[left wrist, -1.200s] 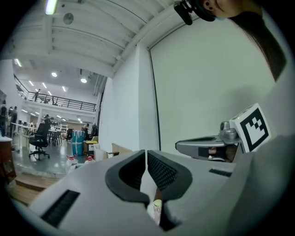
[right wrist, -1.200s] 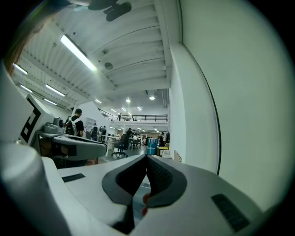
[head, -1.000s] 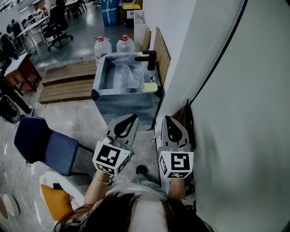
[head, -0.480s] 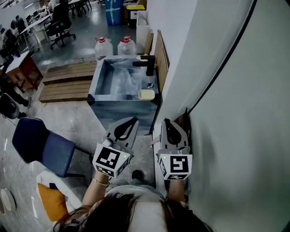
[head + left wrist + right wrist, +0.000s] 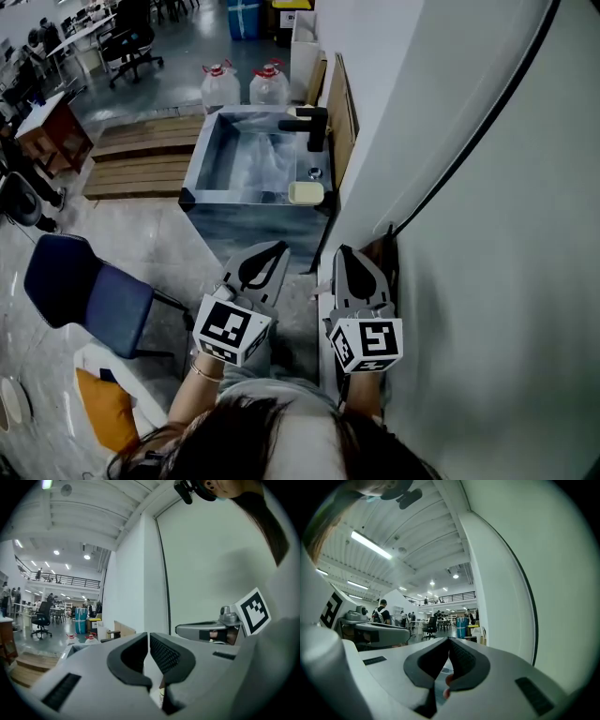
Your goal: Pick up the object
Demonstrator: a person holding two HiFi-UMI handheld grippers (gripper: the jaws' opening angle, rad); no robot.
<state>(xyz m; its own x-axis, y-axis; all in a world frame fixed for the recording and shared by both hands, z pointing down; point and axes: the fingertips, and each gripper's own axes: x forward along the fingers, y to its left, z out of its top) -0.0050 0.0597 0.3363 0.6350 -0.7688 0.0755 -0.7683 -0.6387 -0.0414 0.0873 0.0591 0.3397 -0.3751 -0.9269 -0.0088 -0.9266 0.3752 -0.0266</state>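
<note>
Two tools side by side
We hold the left tool (image 5: 273, 249) and the right tool (image 5: 344, 253) pointing forward, each with its jaws pressed together.

Steel sink (image 5: 253, 227) with a black faucet (image 5: 307, 126) sits at 12 o'clock, two water jugs (image 5: 221, 85) just behind it. Blue chair (image 5: 89, 292) at 9 o'clock, wooden pallets (image 5: 141, 161) around 11.

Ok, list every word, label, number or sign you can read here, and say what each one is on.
No readable words or numbers anywhere.
marker cube on the left gripper: black-and-white square pattern, no text.
second marker cube on the right gripper: likewise.
water jugs: any label is too small to read.
</note>
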